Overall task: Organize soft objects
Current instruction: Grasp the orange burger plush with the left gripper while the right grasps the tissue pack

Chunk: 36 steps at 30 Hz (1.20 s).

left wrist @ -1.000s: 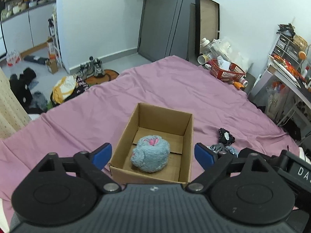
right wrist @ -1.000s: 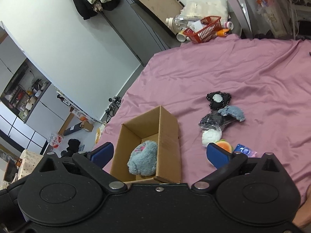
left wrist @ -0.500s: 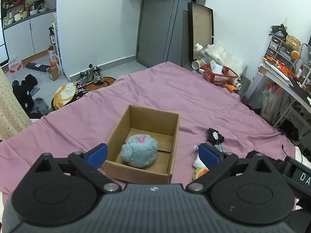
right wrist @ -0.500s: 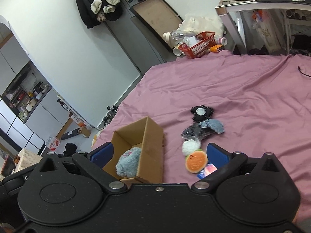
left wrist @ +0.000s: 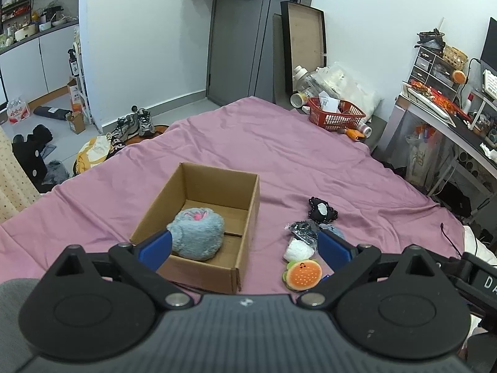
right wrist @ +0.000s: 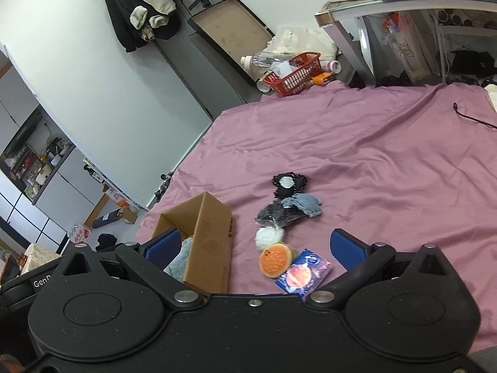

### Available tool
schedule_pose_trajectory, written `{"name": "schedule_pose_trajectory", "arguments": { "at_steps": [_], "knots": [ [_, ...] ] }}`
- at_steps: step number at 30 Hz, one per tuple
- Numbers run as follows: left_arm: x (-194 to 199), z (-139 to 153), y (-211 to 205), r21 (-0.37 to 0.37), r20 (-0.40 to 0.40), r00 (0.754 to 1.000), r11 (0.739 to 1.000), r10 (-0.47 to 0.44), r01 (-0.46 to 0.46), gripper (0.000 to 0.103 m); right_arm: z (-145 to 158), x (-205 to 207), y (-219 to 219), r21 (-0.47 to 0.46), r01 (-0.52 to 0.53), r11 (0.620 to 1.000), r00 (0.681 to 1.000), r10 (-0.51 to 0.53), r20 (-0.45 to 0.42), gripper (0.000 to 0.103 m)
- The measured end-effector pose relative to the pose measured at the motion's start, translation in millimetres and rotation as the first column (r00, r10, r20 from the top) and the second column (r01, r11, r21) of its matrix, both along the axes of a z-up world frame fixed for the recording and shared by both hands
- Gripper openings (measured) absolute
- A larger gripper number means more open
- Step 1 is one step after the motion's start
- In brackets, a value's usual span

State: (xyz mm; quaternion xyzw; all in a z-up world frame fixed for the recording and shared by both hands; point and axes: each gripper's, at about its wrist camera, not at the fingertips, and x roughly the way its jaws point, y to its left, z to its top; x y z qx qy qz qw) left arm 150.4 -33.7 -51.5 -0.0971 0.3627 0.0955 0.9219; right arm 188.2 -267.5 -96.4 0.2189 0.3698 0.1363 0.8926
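Risk: the thin tissue packet (right wrist: 303,273) could be missed by the pads, or bedsheet (right wrist: 388,161) pinched along with it.
Right gripper (right wrist: 254,248): spread wide, empty; burger plush (right wrist: 275,259) lies between the fingertips.
Left gripper (left wrist: 245,244): wide open, nothing held.
Cardboard box (left wrist: 198,217): left of the toy pile; grey plush (left wrist: 196,233) inside.

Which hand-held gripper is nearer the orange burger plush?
Right, by a slim margin. The right hand-held gripper frames the orange burger plush between its fingers; the left hand-held gripper points at the box.
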Motion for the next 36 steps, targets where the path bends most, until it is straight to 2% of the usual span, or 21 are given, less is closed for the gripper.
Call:
{"name": "schedule_pose_trajectory", "arguments": {
  "at_steps": [5, 9, 16, 19, 23, 26, 30, 36],
  "knots": [
    [4.8, -8.6, -11.6, 0.001, -0.020, 1.000, 1.000, -0.013, 0.013, 0.099, -14.4, 7.8, -14.0, 0.042, 0.020, 0.999, 0.998, -0.018, -0.053, 0.103],
    [7.2, -18.4, -22.2, 0.024, -0.018, 0.998, 0.998, -0.055, 0.056, 0.099, -33.4, 12.8, -23.5, 0.093, 0.090, 0.992, 0.993, -0.082, -0.088, 0.103],
    [17.7, -46.8, -25.7, -0.053, -0.043, 0.997, 0.997, -0.067, 0.064, 0.096, -70.4, 25.3, -26.8, 0.173, 0.123, 0.977, 0.980, -0.091, -0.178, 0.102],
    [24.4, -57.8, -29.6, -0.048, -0.050, 0.996, 0.996, -0.080, 0.078, 0.095, -80.8, 32.1, -30.5, 0.228, 0.141, 0.963, 0.972, -0.092, -0.215, 0.102],
    [34.4, -71.5, -34.2, -0.046, -0.069, 0.992, 0.994, -0.101, 0.098, 0.091, -100.3, 41.1, -33.4, 0.270, 0.172, 0.947, 0.952, -0.089, -0.293, 0.089],
    [43.3, -82.3, -38.2, -0.058, -0.082, 0.990, 0.992, -0.114, 0.109, 0.087, -111.6, 45.4, -36.3, 0.324, 0.195, 0.926, 0.941, -0.083, -0.328, 0.084],
    [53.8, -97.2, -46.0, -0.071, -0.108, 0.985, 0.989, -0.134, 0.127, 0.080, -120.4, 50.7, -39.2, 0.310, 0.231, 0.922, 0.929, -0.114, -0.353, 0.079],
    [69.3, -120.9, -55.1, -0.096, -0.154, 0.977, 0.987, -0.146, 0.132, 0.071, -140.9, 60.7, -38.9, 0.317, 0.278, 0.907, 0.897, -0.127, -0.423, 0.063]
  ]
}}
